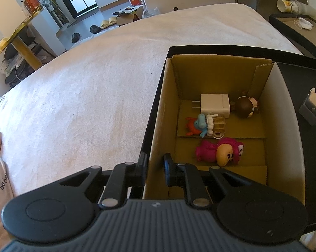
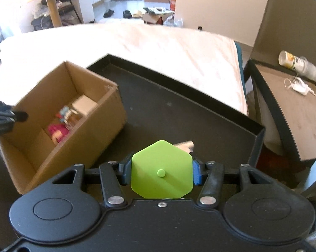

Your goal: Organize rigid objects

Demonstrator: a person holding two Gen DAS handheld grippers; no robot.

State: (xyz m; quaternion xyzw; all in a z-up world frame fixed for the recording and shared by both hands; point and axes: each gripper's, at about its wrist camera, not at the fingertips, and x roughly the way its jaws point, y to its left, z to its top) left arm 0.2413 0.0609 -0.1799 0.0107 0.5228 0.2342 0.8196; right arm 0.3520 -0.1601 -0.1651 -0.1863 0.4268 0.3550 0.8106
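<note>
Between the pads of the right gripper [image 2: 161, 173] sits a green hexagonal piece [image 2: 161, 170], pinched on two opposite flat sides and held above the near part of the black tray [image 2: 210, 109]. It looks like thin, stiff plastic, light and somewhat slick, so those flat sides are the sensible place to grip; the small knob at its centre would offer little purchase. Just beyond it on the tray lies a small pale object, too blurred to identify. At the tray's left edge stands the cardboard box [image 1: 160, 113], already holding a white charger [image 1: 215, 105], a pink figure [image 1: 218, 152], a brown figure [image 1: 247, 106] and a small blue-and-red toy [image 1: 196, 126]. Astride the box's left wall, the left gripper [image 1: 155, 171] has its jaws a little apart, possibly steadying that wall.
</note>
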